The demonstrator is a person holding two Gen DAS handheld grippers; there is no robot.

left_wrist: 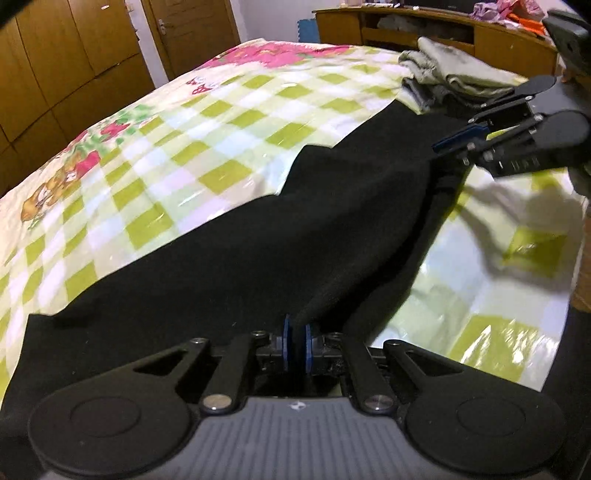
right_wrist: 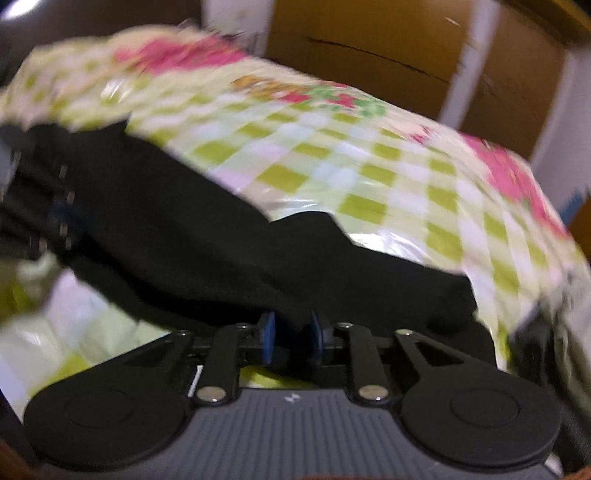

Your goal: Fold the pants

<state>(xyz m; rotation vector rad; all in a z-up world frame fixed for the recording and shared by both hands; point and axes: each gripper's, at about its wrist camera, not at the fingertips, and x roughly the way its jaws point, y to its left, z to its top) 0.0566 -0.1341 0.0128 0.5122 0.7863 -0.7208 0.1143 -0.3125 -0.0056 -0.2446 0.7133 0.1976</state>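
pants on bed, folded clothes pile behind, dresser beyond bed.

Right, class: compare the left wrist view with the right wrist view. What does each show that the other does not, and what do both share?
Only the left wrist view: a folded pile of grey clothes, wooden wardrobe doors and the right gripper seen from outside.
Only the right wrist view: the bed's far corner and a plain brown panel.
Both: black pants on the checked bedspread, with fabric between the filming gripper's fingers.
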